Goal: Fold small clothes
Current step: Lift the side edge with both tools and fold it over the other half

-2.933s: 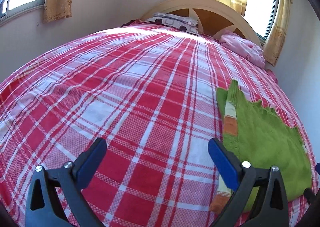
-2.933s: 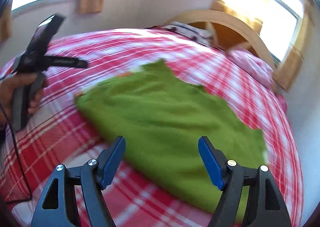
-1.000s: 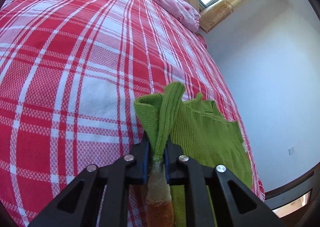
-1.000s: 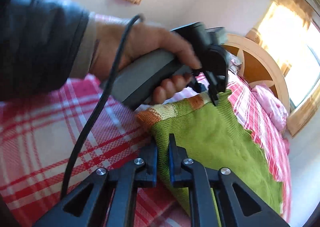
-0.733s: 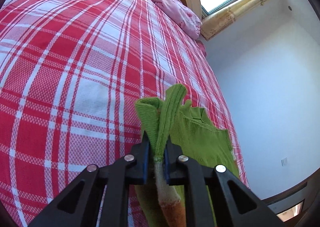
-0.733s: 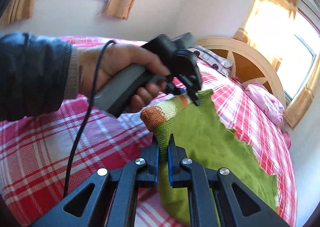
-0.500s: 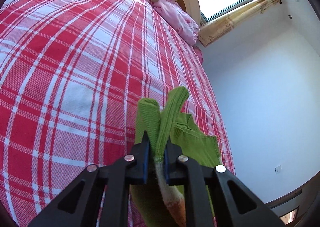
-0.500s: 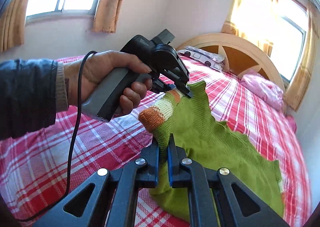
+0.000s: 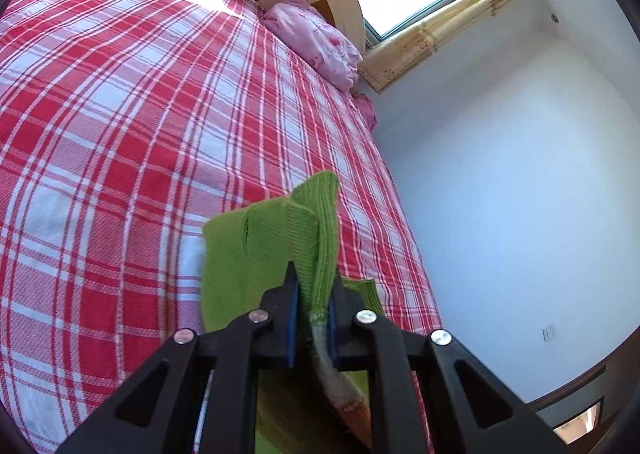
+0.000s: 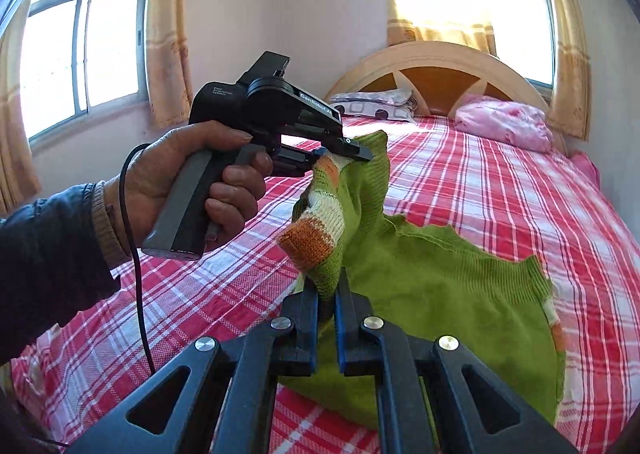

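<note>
A: Where is the sweater [image 10: 440, 286]?

B: It is held up over the bed [image 10: 500, 189]. One end is lifted and the rest is draped down onto the red check sheet.

A: How is it held?

B: The left gripper [image 9: 311, 306] is closed on a green ribbed edge. The right gripper [image 10: 327, 294] is closed on the striped edge, just below an orange and white band. In both, cloth is pinched between the blue pads.

A: Can the left gripper be seen from the other side?

B: Yes. In the right view it is seen in a hand [image 10: 192, 181], with a dark sleeve [image 10: 48, 254] behind it and a black cable [image 10: 136, 254] hanging down. Its tip is clamped on the top of the sweater.

A: What else is around?

B: A pink pillow [image 10: 504, 125] and a grey spotted pillow [image 10: 376, 99] are set by the wooden headboard [image 10: 440, 65], well apart from the sweater. Two windows [image 10: 80, 49] with yellow curtains [image 10: 168, 29] are seen on the walls.

A: Is anything in the way?

B: The raised cloth hides part of the sheet in the left view.
</note>
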Demonstrator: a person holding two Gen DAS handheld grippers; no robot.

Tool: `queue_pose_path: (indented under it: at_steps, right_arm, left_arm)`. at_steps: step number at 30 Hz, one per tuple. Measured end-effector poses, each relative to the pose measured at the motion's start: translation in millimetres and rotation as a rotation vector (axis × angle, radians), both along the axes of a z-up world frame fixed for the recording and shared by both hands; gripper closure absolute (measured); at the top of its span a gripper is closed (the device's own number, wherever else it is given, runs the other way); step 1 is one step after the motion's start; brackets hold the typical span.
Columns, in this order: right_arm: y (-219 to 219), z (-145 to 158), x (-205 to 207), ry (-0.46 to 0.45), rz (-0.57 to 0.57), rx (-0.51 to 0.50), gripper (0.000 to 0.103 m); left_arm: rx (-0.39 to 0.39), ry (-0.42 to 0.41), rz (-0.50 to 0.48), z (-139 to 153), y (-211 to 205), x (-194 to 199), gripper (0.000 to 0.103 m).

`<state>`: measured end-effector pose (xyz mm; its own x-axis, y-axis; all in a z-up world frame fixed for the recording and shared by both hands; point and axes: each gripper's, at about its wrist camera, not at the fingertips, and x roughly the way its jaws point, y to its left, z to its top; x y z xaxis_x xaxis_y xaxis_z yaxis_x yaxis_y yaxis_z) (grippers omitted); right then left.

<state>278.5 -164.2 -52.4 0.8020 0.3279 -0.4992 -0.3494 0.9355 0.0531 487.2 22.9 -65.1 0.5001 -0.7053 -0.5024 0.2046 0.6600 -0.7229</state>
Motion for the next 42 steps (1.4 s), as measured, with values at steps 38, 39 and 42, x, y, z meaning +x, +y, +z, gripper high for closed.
queue_pose_path:
  at_steps: [38, 39, 42]
  right_arm:
    - [-211.1, -88.2, -31.6, 0.319, -0.25, 0.422, 0.097]
    - [-212.0, -90.5, -31.7, 0.327, -0.247, 0.425, 0.097]
    - [-214.0, -87.1, -35.3, 0.314, -0.251, 0.424, 0.097]
  left_arm:
    - [0.254, 0.002, -0.262, -40.1, -242.4, -7.9, 0.089]
    - [0.267, -0.009, -0.269, -39.9, -245.8, -11.6, 0.089]
    - [0.305, -0.078, -0.286, -29.0, -246.5, -27.9, 0.084]
